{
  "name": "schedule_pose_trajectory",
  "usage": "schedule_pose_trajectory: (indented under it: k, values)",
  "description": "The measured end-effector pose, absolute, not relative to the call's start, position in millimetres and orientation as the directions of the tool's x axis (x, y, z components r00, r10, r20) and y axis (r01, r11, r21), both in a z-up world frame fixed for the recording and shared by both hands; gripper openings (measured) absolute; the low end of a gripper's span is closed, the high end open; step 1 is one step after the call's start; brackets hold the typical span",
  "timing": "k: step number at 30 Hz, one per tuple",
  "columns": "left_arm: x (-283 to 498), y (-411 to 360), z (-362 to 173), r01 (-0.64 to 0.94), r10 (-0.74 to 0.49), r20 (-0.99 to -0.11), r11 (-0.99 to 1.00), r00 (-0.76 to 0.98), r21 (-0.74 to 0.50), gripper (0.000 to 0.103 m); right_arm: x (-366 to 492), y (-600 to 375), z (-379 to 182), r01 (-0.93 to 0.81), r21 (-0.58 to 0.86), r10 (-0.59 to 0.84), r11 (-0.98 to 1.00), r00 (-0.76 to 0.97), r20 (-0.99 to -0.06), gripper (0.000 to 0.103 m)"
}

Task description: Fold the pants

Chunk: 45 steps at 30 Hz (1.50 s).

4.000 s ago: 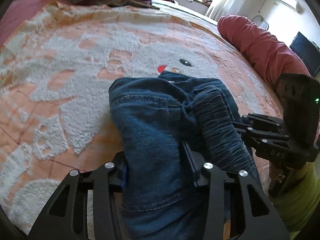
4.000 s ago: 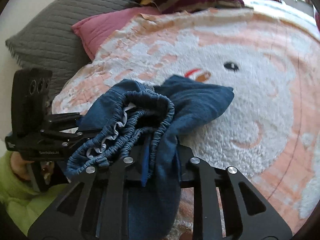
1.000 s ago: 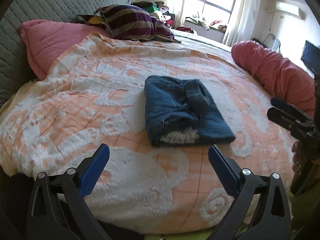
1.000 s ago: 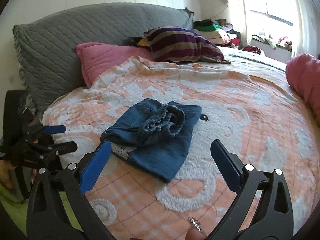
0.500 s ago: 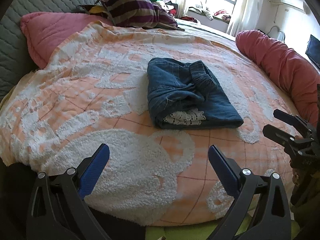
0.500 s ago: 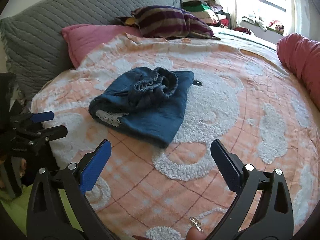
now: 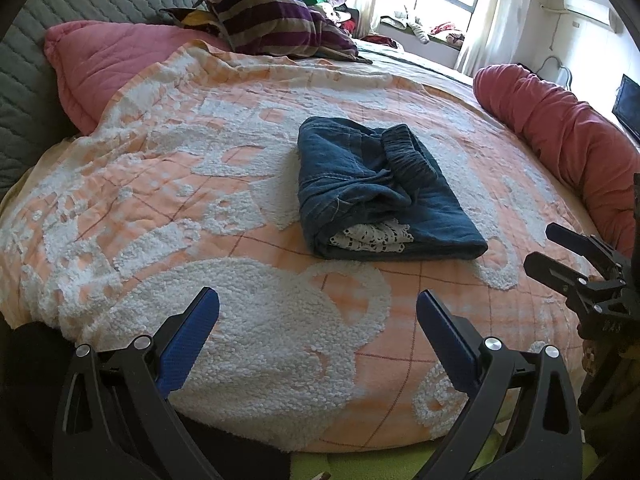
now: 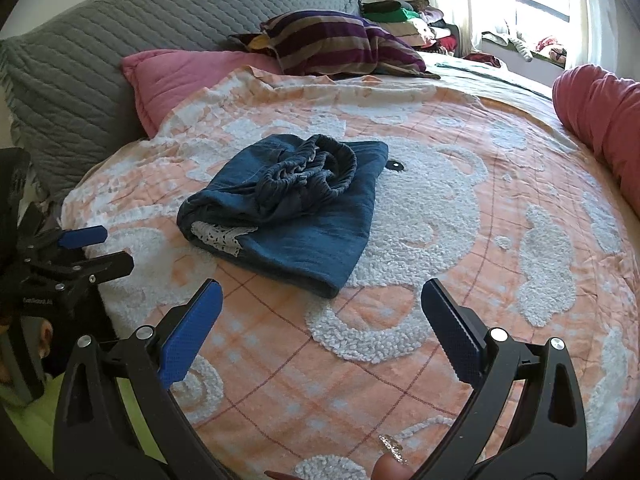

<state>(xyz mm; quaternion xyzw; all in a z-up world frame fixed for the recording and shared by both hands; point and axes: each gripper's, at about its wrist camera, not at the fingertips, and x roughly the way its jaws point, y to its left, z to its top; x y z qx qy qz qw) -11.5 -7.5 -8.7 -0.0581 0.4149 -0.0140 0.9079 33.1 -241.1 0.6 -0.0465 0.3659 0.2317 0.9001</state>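
Observation:
The blue denim pants lie folded into a compact bundle on the orange and white bedspread, with white lace trim showing at the near end and the elastic waistband bunched on top. From the right wrist view the same pants sit left of centre. My left gripper is open and empty, held back from the bundle near the bed's front edge. My right gripper is also open and empty, short of the bundle. Each gripper shows in the other's view: the right one and the left one.
A pink pillow, a striped pillow and a grey quilted headboard lie at the back. A red rolled bolster lines the right side. A fingertip shows at the bottom edge. Green fabric shows below the bed edge.
Four seconds ago both grippers were shut on the pants; they have let go and pulled back. Over the last second both have drifted slightly nearer the bundle, which lies still.

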Motion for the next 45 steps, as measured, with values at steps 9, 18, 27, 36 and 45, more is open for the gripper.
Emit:
schedule_pose_trajectory:
  k: [9, 18, 27, 36, 45]
  values:
    - [-11.9, -7.0, -8.5, -0.026, -0.067, -0.754, 0.994, 0.654, -0.110, 0.098, 32.5, -242.4, -0.6, -0.448, 0.086, 0.381, 0.890, 0.624, -0.682, 0.094]
    - [-11.9, -6.8, -8.6, -0.027, -0.064, -0.754, 0.994, 0.654, -0.108, 0.098, 33.2, -243.5, -1.1, -0.446, 0.087, 0.378, 0.891, 0.622, -0.685, 0.094]
    - [-12.0, -7.0, -8.0, -0.026, -0.064, -0.753, 0.994, 0.655, -0.108, 0.098, 34.1, -245.2, -1.9, -0.446, 0.093, 0.382, 0.890, 0.620, -0.686, 0.094]
    - [-12.1, -7.4, -7.1, -0.023, -0.065, -0.753, 0.994, 0.655, -0.106, 0.099, 33.6, -245.2, -2.1, -0.444, 0.092, 0.379, 0.891, 0.620, -0.686, 0.094]
    - [-12.0, -8.1, -5.7, -0.021, -0.067, -0.752, 0.994, 0.656, -0.106, 0.098, 33.5, -247.1, -3.2, -0.437, 0.090, 0.374, 0.895, 0.624, -0.686, 0.094]
